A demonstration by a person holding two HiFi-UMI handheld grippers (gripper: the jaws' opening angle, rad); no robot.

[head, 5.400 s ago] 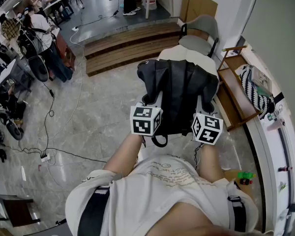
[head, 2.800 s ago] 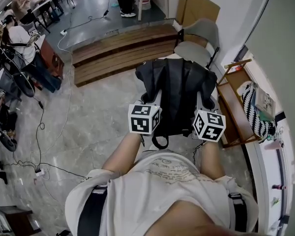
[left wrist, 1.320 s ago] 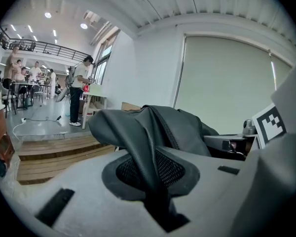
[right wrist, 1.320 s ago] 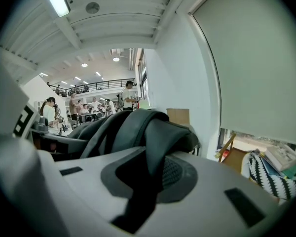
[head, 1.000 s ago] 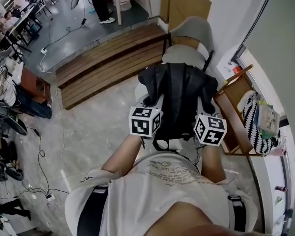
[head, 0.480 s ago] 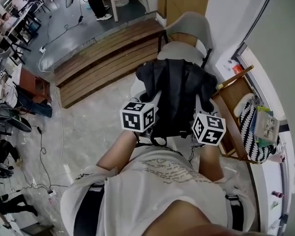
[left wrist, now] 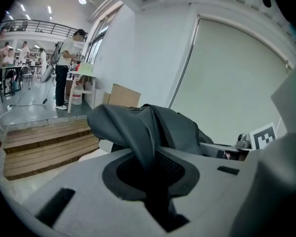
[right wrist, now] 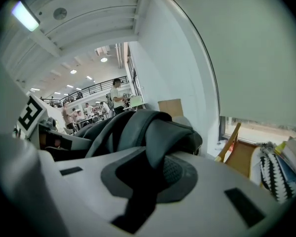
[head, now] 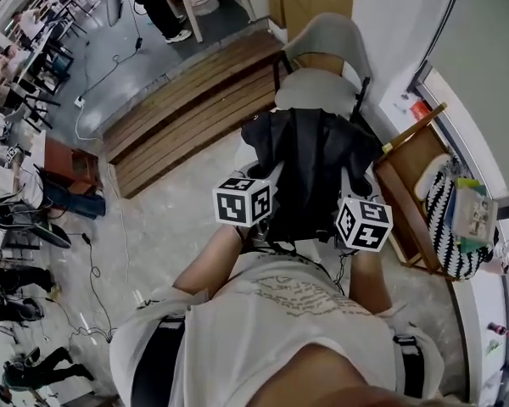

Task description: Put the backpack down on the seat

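My left gripper [left wrist: 155, 179] and right gripper [right wrist: 148, 181] each clench a padded strap of the limp, sagging backpack [head: 310, 164], hanging just before the seat [head: 318, 91]; the straps look the surest hold

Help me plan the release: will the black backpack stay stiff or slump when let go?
Probably floppy: the backpack creases and drapes where the left hand-held gripper and the right hand-held gripper pinch its fabric. It would likely slump rather than stand once released, since its body hangs loosely between the two grips. Its weight is hard to judge from here.
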